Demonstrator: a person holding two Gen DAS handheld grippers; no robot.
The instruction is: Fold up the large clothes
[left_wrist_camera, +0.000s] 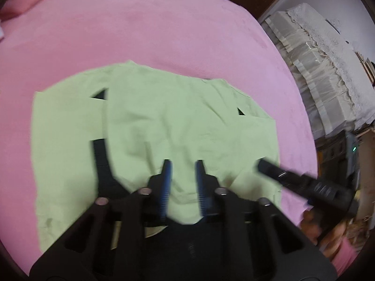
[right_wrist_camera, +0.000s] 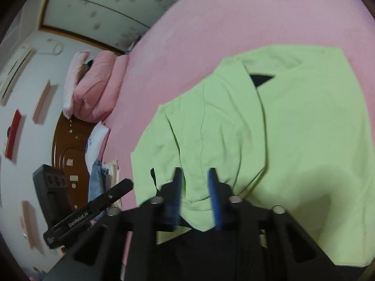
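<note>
Counting what lies on the pink bed cover (left_wrist_camera: pixel 164 30): one light green garment (left_wrist_camera: pixel 168 117), spread flat, with dark fabric showing through at three gaps — two small triangles, toward ten and two o'clock of the cloth, and a longer dark strip (left_wrist_camera: pixel 103 164) at about eight o'clock.

Two grippers are in play. Seen from its own camera, the left gripper (left_wrist_camera: pixel 182 166) hangs over the garment's near part at six o'clock, its two blue pads a narrow gap apart with only flat green cloth visible behind the gap; nothing is pinched between them. From that same view the right gripper (left_wrist_camera: pixel 263 166) comes in from four o'clock, its dark tip over the garment's right edge, with part of a hand (left_wrist_camera: pixel 328 234) behind it.

In the right wrist view the right gripper's blue pads are likewise slightly apart, and a fold of green cloth (right_wrist_camera: pixel 199 187) runs up between them; whether they press it is unclear through the blur. The left gripper (right_wrist_camera: pixel 121 187) lies at eight o'clock, off the cloth.

Around the bed: one stack of pink pillows (right_wrist_camera: pixel 93 89) at ten o'clock, a brown headboard (right_wrist_camera: pixel 68 154), and a lace-covered piece of furniture (left_wrist_camera: pixel 316 70) at two o'clock in the left view.
</note>
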